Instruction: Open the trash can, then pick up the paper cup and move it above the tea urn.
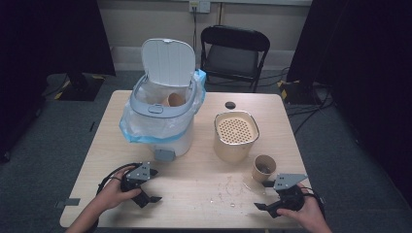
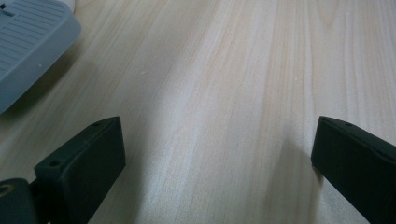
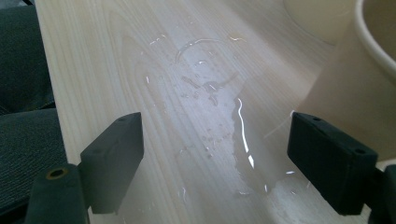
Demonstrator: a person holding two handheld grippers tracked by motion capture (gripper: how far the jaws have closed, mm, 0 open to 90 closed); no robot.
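A white pedal bin [image 1: 167, 136] with a blue liner stands at the back left of the wooden table [image 1: 199, 213], its lid up and a paper cup [image 1: 173, 100] inside. Right of the bin is a beige container [image 1: 235, 145] with a perforated top. A second paper cup [image 1: 264, 168] stands upright at the front right, and its wall [image 3: 355, 88] is just right of my right gripper [image 3: 215, 119]. That gripper [image 1: 260, 198] is open over a wet spill [image 3: 210, 88]. My left gripper [image 1: 155, 185] is open and empty over bare wood [image 2: 217, 126], near the bin's grey pedal [image 2: 28, 46].
The spill [image 1: 231, 191] spreads across the front middle of the table. A small dark round thing [image 1: 230, 105] lies near the far edge. A black folding chair [image 1: 233, 56] stands behind the table. The beige container's base [image 3: 317, 16] shows beyond the cup.
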